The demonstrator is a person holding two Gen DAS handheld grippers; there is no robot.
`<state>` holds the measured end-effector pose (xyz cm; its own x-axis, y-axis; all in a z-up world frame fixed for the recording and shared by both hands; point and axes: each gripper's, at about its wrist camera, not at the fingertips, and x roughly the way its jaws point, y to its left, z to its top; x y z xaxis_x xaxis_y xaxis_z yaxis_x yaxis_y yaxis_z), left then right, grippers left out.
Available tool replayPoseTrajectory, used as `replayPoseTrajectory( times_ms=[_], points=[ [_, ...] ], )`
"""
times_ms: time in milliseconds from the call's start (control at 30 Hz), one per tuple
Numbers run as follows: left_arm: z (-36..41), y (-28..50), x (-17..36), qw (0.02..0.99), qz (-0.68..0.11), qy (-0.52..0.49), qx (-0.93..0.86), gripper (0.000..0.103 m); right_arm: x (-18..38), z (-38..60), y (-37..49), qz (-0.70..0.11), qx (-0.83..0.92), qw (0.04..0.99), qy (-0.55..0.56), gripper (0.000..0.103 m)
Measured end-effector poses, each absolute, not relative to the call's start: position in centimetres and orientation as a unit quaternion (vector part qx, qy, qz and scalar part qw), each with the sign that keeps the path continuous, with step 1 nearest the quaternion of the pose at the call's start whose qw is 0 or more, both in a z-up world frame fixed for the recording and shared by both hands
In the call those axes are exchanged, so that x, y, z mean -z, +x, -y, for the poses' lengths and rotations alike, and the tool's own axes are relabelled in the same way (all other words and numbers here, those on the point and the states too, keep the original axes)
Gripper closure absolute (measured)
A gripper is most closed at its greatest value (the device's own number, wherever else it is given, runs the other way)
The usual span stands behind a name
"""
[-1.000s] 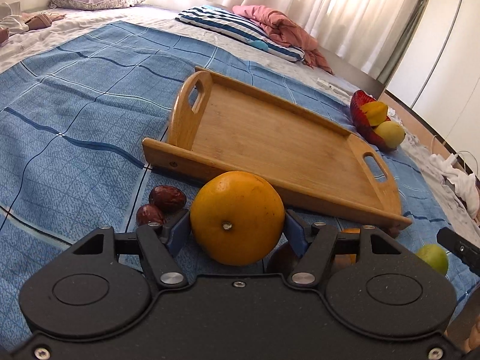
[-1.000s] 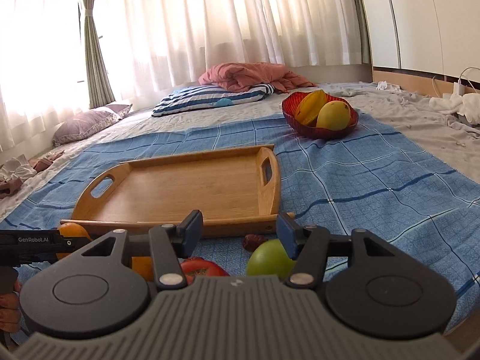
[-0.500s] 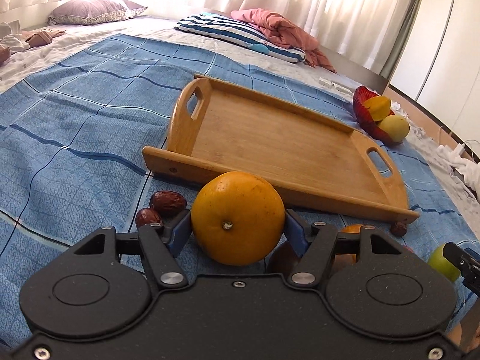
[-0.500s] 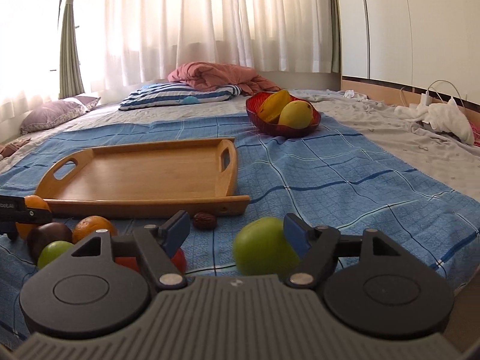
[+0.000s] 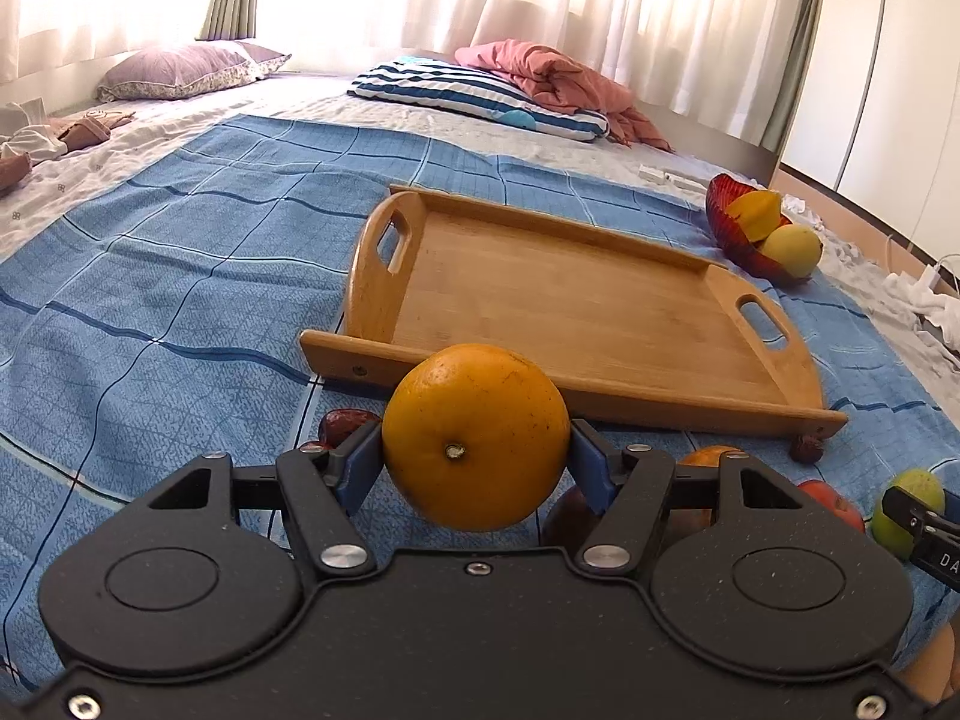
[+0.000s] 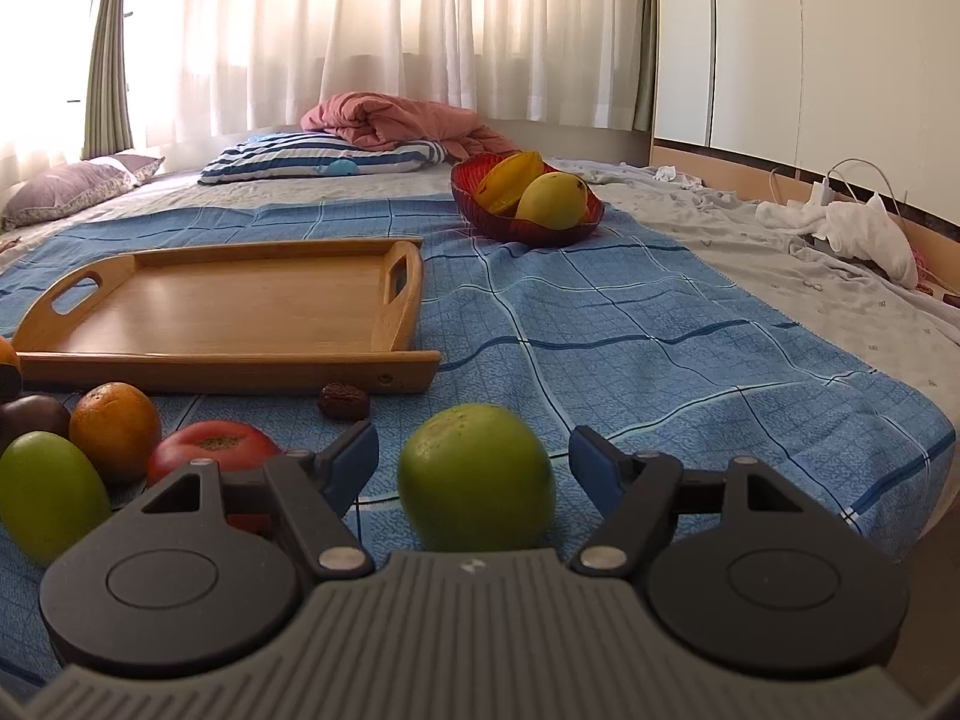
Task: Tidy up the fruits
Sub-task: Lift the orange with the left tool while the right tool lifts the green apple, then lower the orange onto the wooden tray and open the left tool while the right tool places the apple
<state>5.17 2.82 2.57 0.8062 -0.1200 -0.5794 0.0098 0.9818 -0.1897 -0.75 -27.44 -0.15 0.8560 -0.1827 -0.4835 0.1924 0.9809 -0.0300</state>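
My left gripper (image 5: 475, 456) is shut on a large orange (image 5: 475, 438), held just in front of the near rim of the empty wooden tray (image 5: 576, 306). My right gripper (image 6: 474, 459) is open, its fingers on either side of a green fruit (image 6: 477, 477) that lies on the blue cloth; the pads do not touch it. To its left lie a red tomato (image 6: 210, 447), a small orange (image 6: 115, 429), another green fruit (image 6: 45, 492) and a dark plum (image 6: 30, 414). The tray shows in the right wrist view (image 6: 240, 312) too.
A red bowl (image 6: 528, 222) with a mango and yellow fruit stands beyond the tray's right end. Brown dates (image 6: 342, 400) (image 5: 345, 423) lie by the tray's near rim. Pillows and a pink blanket (image 6: 390, 120) lie at the back. The cloth's right edge drops off.
My right gripper has swung right, and the green fruit now sits between its open fingers. My left gripper still holds the orange and has tilted up, with the tray a bit farther.
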Motion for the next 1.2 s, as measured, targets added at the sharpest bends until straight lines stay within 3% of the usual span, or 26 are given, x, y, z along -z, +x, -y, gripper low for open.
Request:
replayPoseTrajectory(
  times_ms=[300, 500, 1200],
  points=[
    [-2.3, 4.9, -3.0, 0.95, -0.303, -0.076, 0.032, 0.039, 1.4, 27.6, -0.2, -0.274, 0.087, 0.958, 0.014, 0.023],
    [-2.3, 4.8, -2.7, 0.948, -0.307, -0.077, 0.032, 0.039, 2.3, 27.8, -0.1, -0.276, 0.086, 0.957, 0.017, 0.041],
    [-2.1, 8.3, -6.9, 0.955, -0.284, -0.066, 0.047, 0.039, -3.3, 27.6, 3.9, -0.233, -0.01, 0.97, 0.074, 0.041]
  ],
)
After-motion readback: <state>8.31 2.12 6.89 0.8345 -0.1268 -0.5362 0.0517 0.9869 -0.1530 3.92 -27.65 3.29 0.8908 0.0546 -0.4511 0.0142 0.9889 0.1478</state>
